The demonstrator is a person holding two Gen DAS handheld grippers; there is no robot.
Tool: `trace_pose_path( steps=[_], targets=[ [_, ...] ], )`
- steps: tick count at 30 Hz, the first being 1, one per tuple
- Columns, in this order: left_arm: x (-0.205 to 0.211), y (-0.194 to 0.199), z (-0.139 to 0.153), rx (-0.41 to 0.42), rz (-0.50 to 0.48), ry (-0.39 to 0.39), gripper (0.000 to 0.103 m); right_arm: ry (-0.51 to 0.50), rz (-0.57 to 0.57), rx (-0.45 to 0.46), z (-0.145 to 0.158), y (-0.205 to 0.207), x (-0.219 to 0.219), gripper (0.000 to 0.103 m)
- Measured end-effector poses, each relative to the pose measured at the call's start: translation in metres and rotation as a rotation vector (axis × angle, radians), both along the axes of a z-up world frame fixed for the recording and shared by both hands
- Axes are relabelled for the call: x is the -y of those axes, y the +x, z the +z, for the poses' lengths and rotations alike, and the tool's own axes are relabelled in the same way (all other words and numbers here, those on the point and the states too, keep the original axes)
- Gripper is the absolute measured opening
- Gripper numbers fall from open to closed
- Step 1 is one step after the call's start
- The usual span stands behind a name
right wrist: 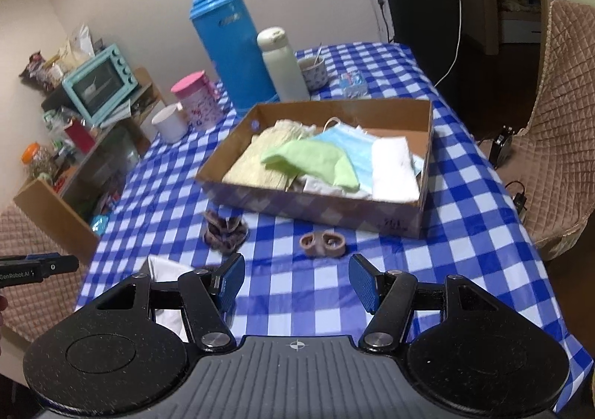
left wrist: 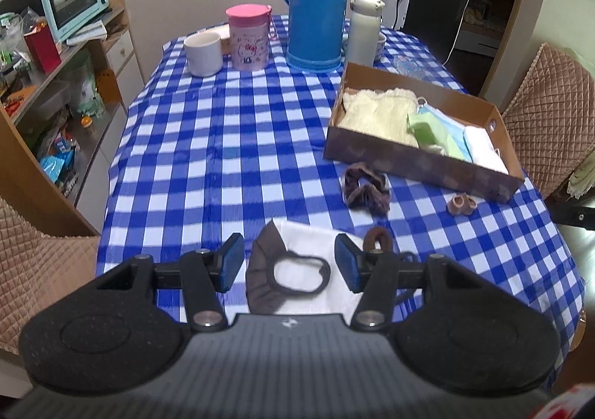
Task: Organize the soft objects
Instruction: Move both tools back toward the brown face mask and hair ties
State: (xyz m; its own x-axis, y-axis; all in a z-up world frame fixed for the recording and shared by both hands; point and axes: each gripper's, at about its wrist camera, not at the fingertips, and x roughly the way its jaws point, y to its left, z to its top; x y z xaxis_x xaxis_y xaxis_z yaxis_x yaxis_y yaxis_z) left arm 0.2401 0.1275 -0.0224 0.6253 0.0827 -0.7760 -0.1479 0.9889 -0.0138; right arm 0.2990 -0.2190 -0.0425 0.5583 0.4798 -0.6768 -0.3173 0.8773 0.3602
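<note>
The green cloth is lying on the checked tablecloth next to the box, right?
Not quite. The green cloth is lying inside the box, on top of the other cloths, not on the tablecloth beside it. The right wrist view shows this.

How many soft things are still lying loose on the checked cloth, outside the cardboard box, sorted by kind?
Face masks: 1, the dark mask lying on a white cloth
White cloths: 1
Hair ties: 3, the dark scrunchie, the pinkish tie and the brown tie
Total: 5 outside the cardboard box
</note>
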Motion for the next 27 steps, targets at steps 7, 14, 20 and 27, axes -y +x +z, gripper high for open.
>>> trace_pose_path(
  steps=[7, 14, 20, 27],
  targets=[
    [0.001, -0.012, -0.013, -0.033, 0.002, -0.013, 0.051, 0.002, 0.047, -0.029, -0.011, -0.011, -0.014, 0.062],
    [0.000, -0.019, -0.024, -0.062, 0.001, -0.031, 0.051, -0.001, 0.106, -0.056, -0.022, -0.020, -0.034, 0.062],
    [0.003, -0.021, -0.035, -0.089, -0.010, -0.041, 0.051, -0.012, 0.173, -0.070, -0.031, -0.025, -0.057, 0.062],
    [0.001, -0.020, -0.056, -0.119, -0.012, -0.041, 0.051, -0.025, 0.230, -0.085, -0.045, -0.027, -0.084, 0.062]
  ],
)
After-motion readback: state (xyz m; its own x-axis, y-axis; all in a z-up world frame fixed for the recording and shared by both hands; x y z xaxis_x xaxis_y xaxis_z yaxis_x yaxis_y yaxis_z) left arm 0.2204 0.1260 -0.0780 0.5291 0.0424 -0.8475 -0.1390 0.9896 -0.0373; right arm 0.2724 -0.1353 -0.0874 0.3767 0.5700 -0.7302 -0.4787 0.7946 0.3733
